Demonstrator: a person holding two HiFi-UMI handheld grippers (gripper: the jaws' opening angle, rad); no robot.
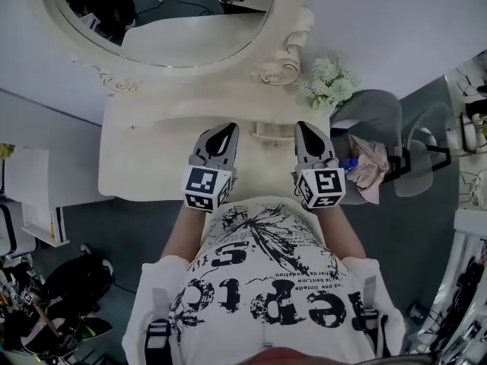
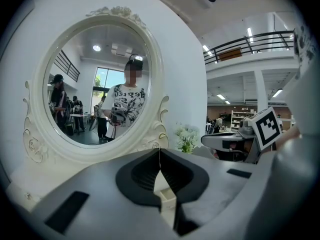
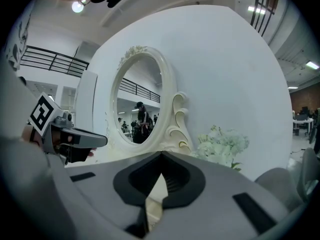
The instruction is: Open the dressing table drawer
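The cream dressing table [image 1: 144, 158] stands against the wall under an oval mirror [image 1: 163, 21]. A small cream drawer front with a curved handle [image 1: 272, 133] sits at the back of the tabletop, between my two grippers. My left gripper [image 1: 223, 134] hovers over the tabletop just left of it, shut and holding nothing; its tips meet in the left gripper view [image 2: 160, 154]. My right gripper [image 1: 304, 129] hovers just right of the handle, also shut and holding nothing [image 3: 161, 156]. Both point toward the mirror. Neither touches the drawer.
White flowers [image 1: 329, 82] stand at the table's right back corner. A grey chair [image 1: 380, 120] with a pinkish cloth [image 1: 369, 166] is close on the right. Shelves and dark clutter [image 1: 46, 303] lie at the lower left. The person's torso fills the near side.
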